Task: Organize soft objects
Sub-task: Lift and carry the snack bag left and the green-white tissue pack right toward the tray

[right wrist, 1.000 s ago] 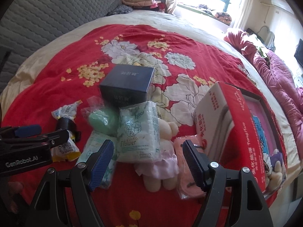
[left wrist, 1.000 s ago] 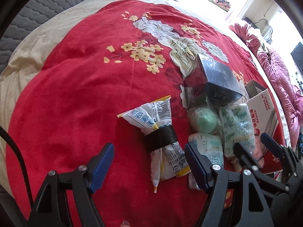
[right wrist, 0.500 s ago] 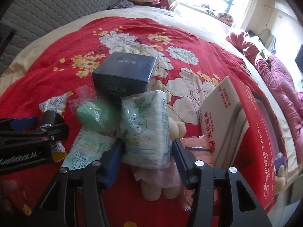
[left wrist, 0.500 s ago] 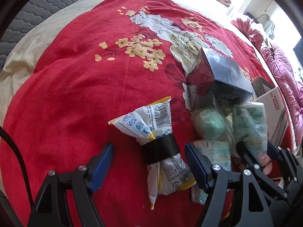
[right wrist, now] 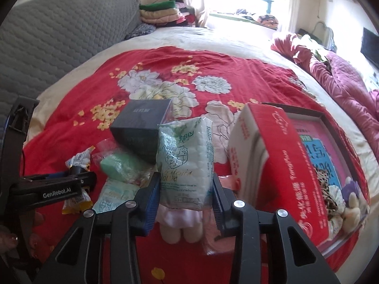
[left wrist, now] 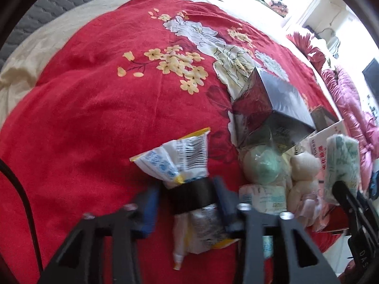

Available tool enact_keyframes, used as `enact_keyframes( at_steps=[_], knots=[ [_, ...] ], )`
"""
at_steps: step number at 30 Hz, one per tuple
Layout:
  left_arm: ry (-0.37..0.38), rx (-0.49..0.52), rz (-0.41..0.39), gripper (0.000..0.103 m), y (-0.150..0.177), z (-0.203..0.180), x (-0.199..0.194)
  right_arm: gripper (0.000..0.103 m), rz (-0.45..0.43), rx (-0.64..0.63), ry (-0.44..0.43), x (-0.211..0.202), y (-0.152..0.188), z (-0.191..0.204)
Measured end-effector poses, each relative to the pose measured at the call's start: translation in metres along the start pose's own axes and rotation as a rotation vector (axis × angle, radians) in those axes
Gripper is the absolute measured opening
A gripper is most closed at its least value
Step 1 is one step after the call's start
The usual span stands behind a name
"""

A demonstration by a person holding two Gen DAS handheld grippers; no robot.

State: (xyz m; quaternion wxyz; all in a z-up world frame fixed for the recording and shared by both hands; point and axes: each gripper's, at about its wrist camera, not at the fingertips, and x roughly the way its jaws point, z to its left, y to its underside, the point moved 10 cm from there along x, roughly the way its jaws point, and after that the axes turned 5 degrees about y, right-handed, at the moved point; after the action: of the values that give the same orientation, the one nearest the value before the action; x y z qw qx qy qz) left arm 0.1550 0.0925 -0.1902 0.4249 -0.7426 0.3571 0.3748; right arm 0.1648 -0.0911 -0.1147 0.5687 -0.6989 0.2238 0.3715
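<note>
Red bedspread (left wrist: 99, 108), apparently bare leftward

The left claw (left wrist: 187, 203) is motion-blurred; the tissue pack (right wrist: 186, 163) apparently hides the plush bear's (right wrist: 176, 230) head.

The left gripper (left wrist: 187, 203) sits low, its blue-padded fingers (left wrist: 149, 209) pressed against either side of a taped snack packet (left wrist: 187, 172). The right gripper (right wrist: 184, 195) is raised, fingers (right wrist: 151, 196) clamped on a tissue pack (right wrist: 186, 163) held upright. The left-hand fingertips (right wrist: 9, 241) show at the frame's edge.
</note>
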Motion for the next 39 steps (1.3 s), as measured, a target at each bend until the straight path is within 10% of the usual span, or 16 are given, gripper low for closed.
enact_keyframes(
  at_steps=[39],
  knots=[
    [0.024,0.17,-0.128,0.035,0.008,-0.086,-0.092,0.041,-0.115,0.175,-0.019,-0.072,-0.017,-0.059]
  ],
)
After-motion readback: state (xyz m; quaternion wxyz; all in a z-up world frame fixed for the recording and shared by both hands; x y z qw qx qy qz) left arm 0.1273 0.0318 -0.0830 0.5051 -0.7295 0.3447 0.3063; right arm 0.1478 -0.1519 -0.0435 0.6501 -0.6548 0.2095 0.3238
